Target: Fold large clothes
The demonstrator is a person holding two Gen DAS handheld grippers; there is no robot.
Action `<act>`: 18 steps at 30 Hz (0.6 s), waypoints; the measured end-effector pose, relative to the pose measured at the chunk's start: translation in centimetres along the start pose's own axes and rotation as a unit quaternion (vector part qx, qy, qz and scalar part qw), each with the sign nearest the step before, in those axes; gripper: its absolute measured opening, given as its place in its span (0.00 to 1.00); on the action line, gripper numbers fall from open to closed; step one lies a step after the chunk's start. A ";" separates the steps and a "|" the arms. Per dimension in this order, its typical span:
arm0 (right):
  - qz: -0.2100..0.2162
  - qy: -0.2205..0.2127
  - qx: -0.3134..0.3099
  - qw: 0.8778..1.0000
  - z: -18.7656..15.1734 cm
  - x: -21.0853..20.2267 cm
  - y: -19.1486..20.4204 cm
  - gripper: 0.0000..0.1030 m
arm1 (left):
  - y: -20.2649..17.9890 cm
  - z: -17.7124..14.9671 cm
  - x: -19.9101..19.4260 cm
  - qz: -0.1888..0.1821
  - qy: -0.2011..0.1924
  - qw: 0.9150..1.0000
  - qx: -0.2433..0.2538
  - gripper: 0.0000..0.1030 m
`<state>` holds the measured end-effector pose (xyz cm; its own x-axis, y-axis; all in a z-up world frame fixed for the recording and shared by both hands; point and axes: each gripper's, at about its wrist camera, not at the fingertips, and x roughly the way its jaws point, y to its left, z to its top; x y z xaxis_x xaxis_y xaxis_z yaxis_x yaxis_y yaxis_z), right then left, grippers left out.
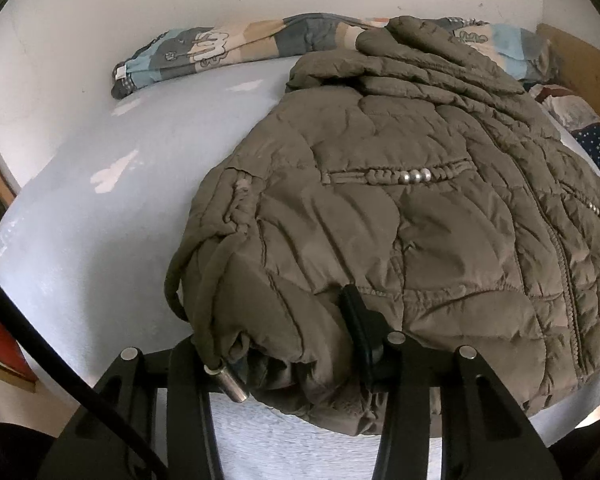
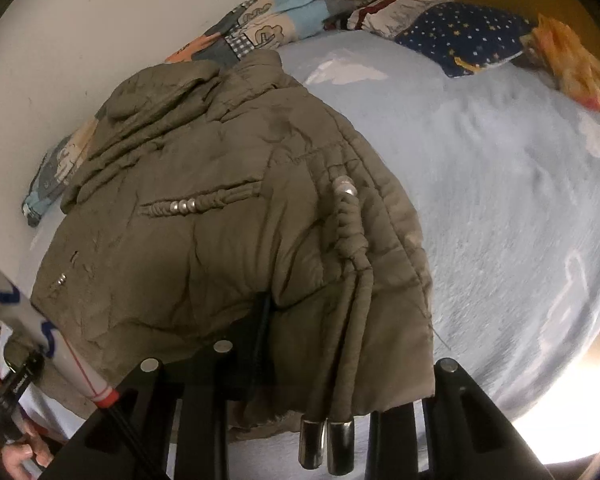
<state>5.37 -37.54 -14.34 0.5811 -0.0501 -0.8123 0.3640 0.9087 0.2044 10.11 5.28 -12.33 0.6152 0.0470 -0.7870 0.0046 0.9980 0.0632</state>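
Note:
An olive-brown quilted jacket [image 1: 400, 200] lies spread on a light blue bed sheet [image 1: 100, 220], collar toward the wall. My left gripper [image 1: 284, 340] is at the jacket's near hem. One black finger [image 1: 356, 320] presses on top of the fabric; the other is hidden under the bunched hem, which fills the jaws. A drawstring with a metal tip [image 1: 230, 384] hangs beside it. In the right wrist view the jacket [image 2: 220, 220] is held the same way. My right gripper [image 2: 332, 344] has one finger [image 2: 262, 320] on the fabric, and two metal-tipped cords [image 2: 328, 440] dangle over the hem.
A rolled patchwork blanket [image 1: 228, 52] lies along the white wall behind the jacket. A navy star-patterned pillow [image 2: 460, 36] and an orange cloth [image 2: 572, 64] sit at the bed's head by a wooden board [image 1: 580, 64]. A hand [image 2: 24, 456] shows at lower left.

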 end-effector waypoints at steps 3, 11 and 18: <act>-0.006 0.000 -0.007 1.000 0.1 0.1 0.1 0.30 | -0.3 0.0 0.0 0.006 0.000 1.000 0.006 0.42; -0.018 0.002 -0.023 1.000 0.1 0.1 0.3 0.30 | -0.6 -0.2 0.2 0.013 0.001 1.000 0.009 0.44; -0.026 0.007 -0.035 0.999 -0.1 0.9 0.5 0.30 | -1.0 -0.1 1.1 0.028 0.011 1.000 -0.002 0.51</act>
<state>5.95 -37.06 -15.02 0.5521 -0.0926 -0.8287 0.3421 0.9315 0.1238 10.64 4.35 -13.30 0.5972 0.1045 -0.7952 -0.0328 0.9938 0.1059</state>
